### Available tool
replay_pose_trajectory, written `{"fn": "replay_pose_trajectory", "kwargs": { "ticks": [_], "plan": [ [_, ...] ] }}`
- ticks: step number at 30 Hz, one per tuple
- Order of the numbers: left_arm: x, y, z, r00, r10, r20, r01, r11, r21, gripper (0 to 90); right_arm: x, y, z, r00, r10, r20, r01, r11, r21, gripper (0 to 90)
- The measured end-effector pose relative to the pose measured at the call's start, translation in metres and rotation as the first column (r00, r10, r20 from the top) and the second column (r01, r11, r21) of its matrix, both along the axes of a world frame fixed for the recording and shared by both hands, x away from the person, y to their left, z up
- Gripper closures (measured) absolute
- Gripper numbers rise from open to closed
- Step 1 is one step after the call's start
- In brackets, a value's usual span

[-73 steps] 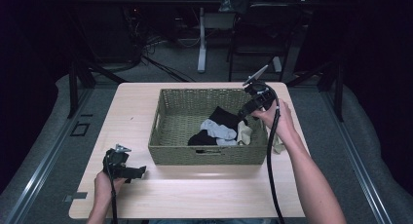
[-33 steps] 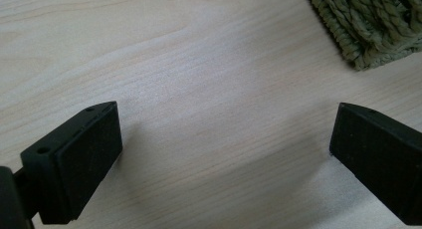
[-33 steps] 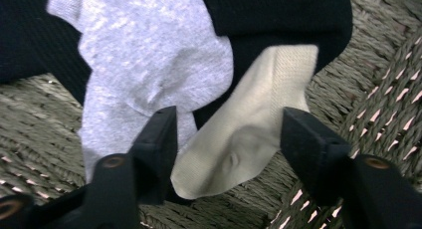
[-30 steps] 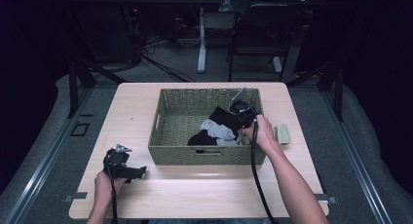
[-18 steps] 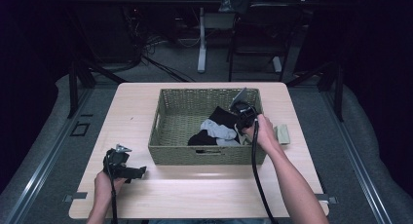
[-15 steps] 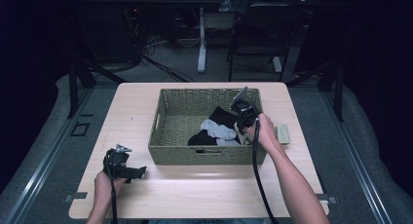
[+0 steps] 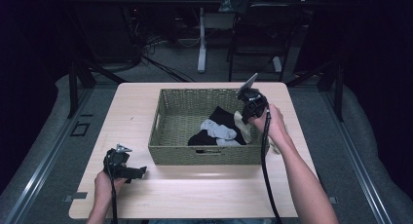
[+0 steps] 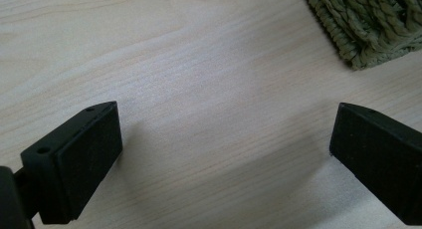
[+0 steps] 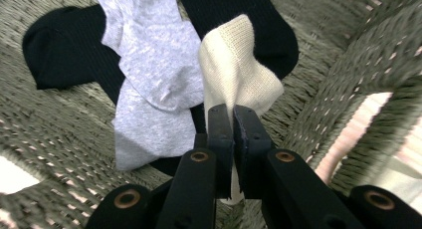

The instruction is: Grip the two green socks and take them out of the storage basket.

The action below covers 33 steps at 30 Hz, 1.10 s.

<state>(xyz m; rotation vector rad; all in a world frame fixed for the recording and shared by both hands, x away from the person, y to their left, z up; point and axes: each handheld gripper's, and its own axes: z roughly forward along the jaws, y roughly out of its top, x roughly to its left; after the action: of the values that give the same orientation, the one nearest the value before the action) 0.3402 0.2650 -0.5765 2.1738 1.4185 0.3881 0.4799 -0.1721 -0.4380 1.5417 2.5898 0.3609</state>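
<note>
1. High view: the woven basket (image 7: 209, 151) sits mid-table, holding the socks.
2. The right gripper (image 9: 233, 120), jaws pinched on the cream sock (image 9: 234, 74), has it running toward 12 o'clock.
3. The left gripper (image 8: 224, 154), jaws wide and empty, rests at the basket's 8 o'clock.

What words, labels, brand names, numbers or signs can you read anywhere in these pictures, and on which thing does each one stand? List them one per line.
None can be read.
The basket, the cream sock, the grey sock and the black socks bear no print or label.
The table is bare wood grain.
The right gripper, shut on the cream sock, and the open left gripper show no markings.
</note>
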Motion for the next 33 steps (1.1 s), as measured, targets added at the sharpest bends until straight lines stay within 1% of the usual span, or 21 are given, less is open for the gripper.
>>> {"fn": "replay_pose_trajectory", "kwargs": {
  "ticks": [1, 2, 4, 5, 6, 7, 9, 10, 11, 12, 15, 17, 19, 21, 22, 23, 26, 27, 31, 32, 33],
  "plan": [
    [0.0, 0.0, 0.0, 1.0, 0.0, 0.0, 0.0, 1.0, 0.0, 0.3, 0.0, 0.0, 0.0, 1.0, 0.0, 0.0, 0.0, 1.0, 0.0, 86.6],
    [0.0, 0.0, 0.0, 1.0, 0.0, -0.001, 0.0, 1.0, 0.0, 0.3, -0.001, 0.0, 0.004, 0.9999, -0.003, 0.015, 0.003, 1.0, 0.021, 86.7],
    [0.0, 0.0, 0.0, 1.0, -0.001, -0.001, 0.001, 1.0, 0.001, 0.3, -0.001, 0.0, 0.01, 0.9999, 0.002, 0.015, -0.003, 1.0, 0.019, 86.7],
    [0.0, 0.0, 0.0, 1.0, -0.001, -0.001, 0.001, 1.0, 0.001, 0.3, -0.001, 0.0, 0.01, 0.9999, 0.002, 0.015, -0.003, 1.0, 0.019, 86.7],
    [0.0, 0.0, 0.0, 1.0, -0.001, -0.001, 0.001, 1.0, 0.001, 0.3, -0.001, -0.001, 0.016, 0.9998, 0.011, 0.019, -0.011, 1.0, 0.013, 86.7],
    [0.0, 0.0, 0.0, 1.0, -0.001, -0.001, 0.001, 1.0, 0.001, 0.3, -0.001, 0.0, 0.019, 0.9996, 0.012, 0.024, -0.012, 1.0, 0.012, 86.7],
    [0.0, 0.0, 0.0, 1.0, 0.0, -0.002, 0.0, 1.0, 0.0, 0.3, -0.001, 0.0, 0.021, 0.9995, 0.015, 0.027, -0.016, 1.0, 0.016, 86.7],
    [0.0, 0.0, 0.0, 1.0, 0.0, -0.002, 0.0, 1.0, 0.0, 0.3, -0.001, 0.001, 0.027, 0.9992, 0.015, 0.036, -0.015, 1.0, 0.019, 86.7],
    [0.0, 0.0, 0.0, 1.0, 0.0, -0.002, 0.0, 1.0, 0.0, 0.3, -0.001, 0.001, 0.027, 0.9992, 0.015, 0.036, -0.015, 1.0, 0.019, 86.7],
    [0.0, 0.0, 0.0, 1.0, -0.002, -0.002, 0.002, 1.0, 0.001, 0.3, -0.001, 0.001, 0.033, 0.9989, 0.018, 0.042, -0.019, 1.0, 0.024, 86.7],
    [0.0, 0.0, 0.0, 1.0, -0.006, -0.002, 0.006, 1.0, 0.001, 0.3, -0.001, 0.001, 0.041, 0.9986, 0.019, 0.05, -0.021, 0.999, 0.028, 86.7],
    [0.0, -0.001, 0.0, 1.0, -0.004, -0.003, 0.004, 1.0, 0.0, 0.3, -0.001, 0.001, 0.043, 0.9984, 0.019, 0.053, -0.021, 0.999, 0.027, 86.7],
    [0.001, -0.001, -0.001, 0.9999, -0.007, -0.008, 0.007, 1.0, 0.002, 0.3, 0.0, 0.001, 0.05, 0.998, 0.022, 0.059, -0.024, 0.999, 0.029, 86.7],
    [0.001, -0.001, -0.001, 0.9999, -0.012, -0.008, 0.012, 0.9999, 0.004, 0.3, 0.0, 0.002, 0.052, 0.9975, 0.018, 0.068, -0.02, 0.999, 0.038, 86.7],
    [0.001, -0.001, 0.0, 0.9999, -0.01, -0.006, 0.01, 0.9999, 0.003, 0.3, 0.0, 0.002, 0.058, 0.9973, 0.025, 0.069, -0.027, 0.999, 0.031, 86.7],
    [0.001, -0.001, 0.0, 0.9999, -0.01, -0.006, 0.01, 0.9999, 0.003, 0.3, 0.0, 0.002, 0.058, 0.9973, 0.025, 0.069, -0.027, 0.999, 0.031, 86.7],
    [0.001, -0.001, 0.0, 0.9999, -0.009, -0.006, 0.009, 1.0, 0.003, 0.3, 0.0, 0.002, 0.067, 0.9961, 0.025, 0.085, -0.028, 0.999, 0.027, 86.8],
    [0.001, -0.001, 0.0, 0.9999, -0.009, -0.006, 0.009, 1.0, 0.003, 0.3, 0.0, 0.002, 0.067, 0.9961, 0.025, 0.085, -0.028, 0.999, 0.027, 86.8],
    [0.001, -0.001, -0.001, 0.9999, -0.013, -0.007, 0.013, 0.9999, 0.0, 0.3, 0.0, 0.001, 0.076, 0.9948, 0.03, 0.097, -0.033, 0.999, 0.029, 86.8],
    [0.001, -0.001, -0.001, 0.9999, -0.011, -0.008, 0.011, 0.9999, -0.001, 0.3, -0.001, 0.0, 0.08, 0.9938, 0.031, 0.106, -0.034, 0.999, 0.031, 86.8],
    [0.001, -0.001, -0.001, 0.9999, -0.011, -0.008, 0.011, 0.9999, -0.001, 0.3, -0.001, 0.0, 0.083, 0.994, 0.03, 0.105, -0.034, 0.999, 0.034, 86.8]
  ]
}}
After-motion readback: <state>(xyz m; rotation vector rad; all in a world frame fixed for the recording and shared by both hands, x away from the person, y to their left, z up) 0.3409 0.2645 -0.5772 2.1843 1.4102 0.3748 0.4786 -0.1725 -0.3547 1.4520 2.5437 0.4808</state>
